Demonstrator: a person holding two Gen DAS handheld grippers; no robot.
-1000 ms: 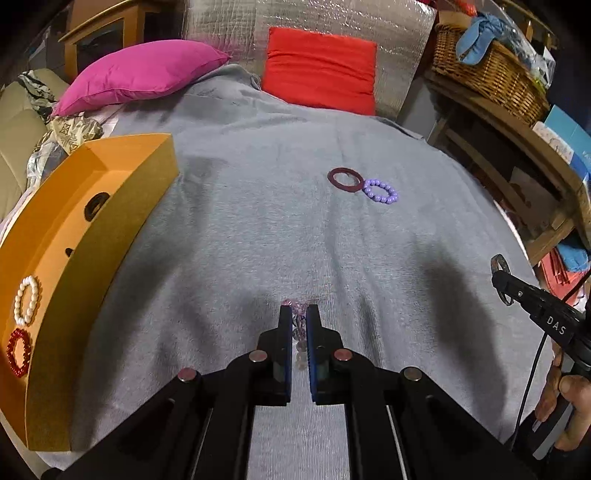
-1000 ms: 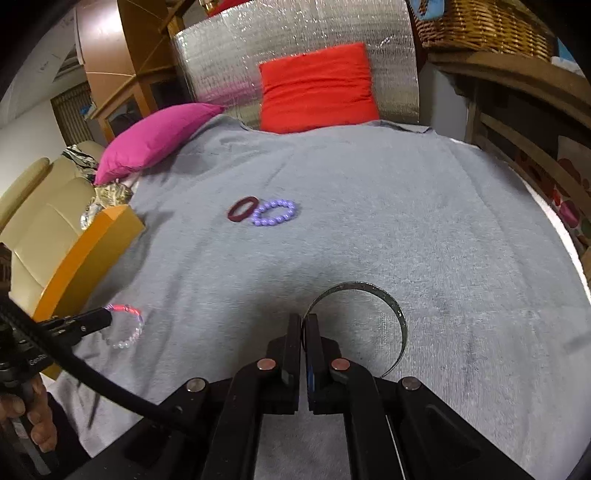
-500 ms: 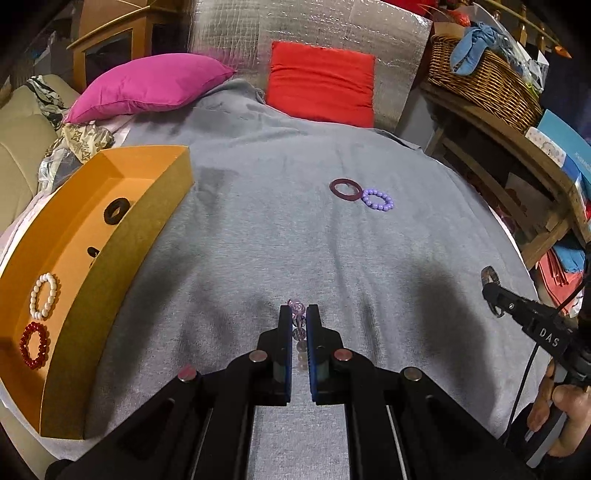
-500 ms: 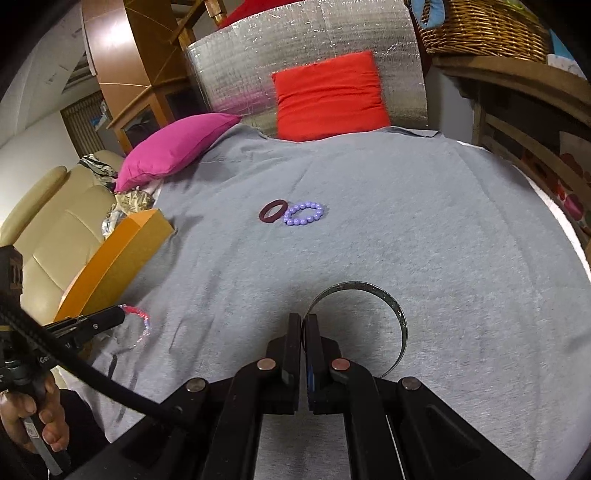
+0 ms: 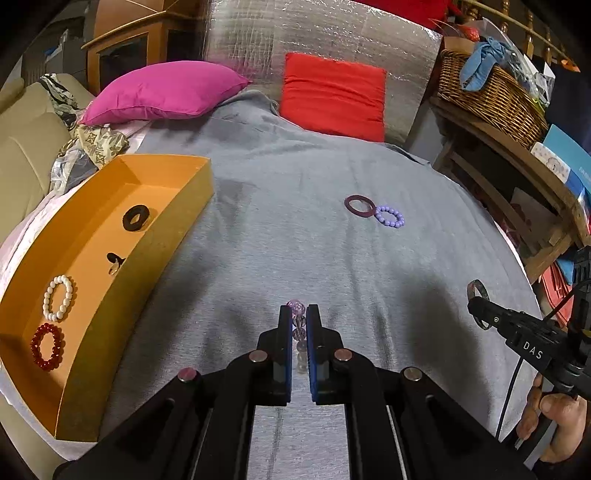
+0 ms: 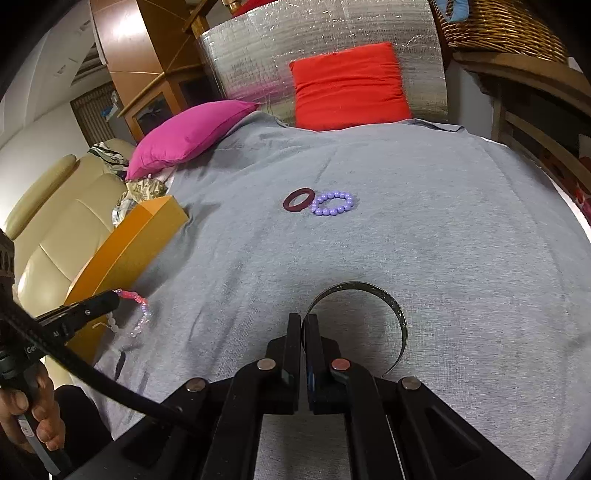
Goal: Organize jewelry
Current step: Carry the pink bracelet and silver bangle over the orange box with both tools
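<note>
My left gripper [image 5: 299,314] is shut on a clear pink bead bracelet [image 5: 297,309], held above the grey cloth; it also shows in the right wrist view [image 6: 136,314]. My right gripper [image 6: 303,319] is shut on a silver metal bangle [image 6: 395,310], seen too in the left wrist view [image 5: 476,291]. An orange box [image 5: 173,229] at the left holds a red bead bracelet [image 5: 46,346], a white bead bracelet [image 5: 58,297], a black ring [image 5: 135,218] and a small dark piece [image 5: 115,260]. A maroon ring [image 5: 359,206] and a purple bead bracelet [image 5: 389,216] lie touching on the cloth farther off.
A pink pillow [image 5: 162,90] and a red cushion [image 5: 332,96] lie at the far edge against a silver foil panel [image 5: 317,33]. A wooden shelf with a wicker basket [image 5: 491,92] stands at the right. A beige sofa [image 6: 55,229] is at the left.
Both grippers have risen and drawn back a little with their pieces. The orange box shows more of its inside in the left wrist view.
</note>
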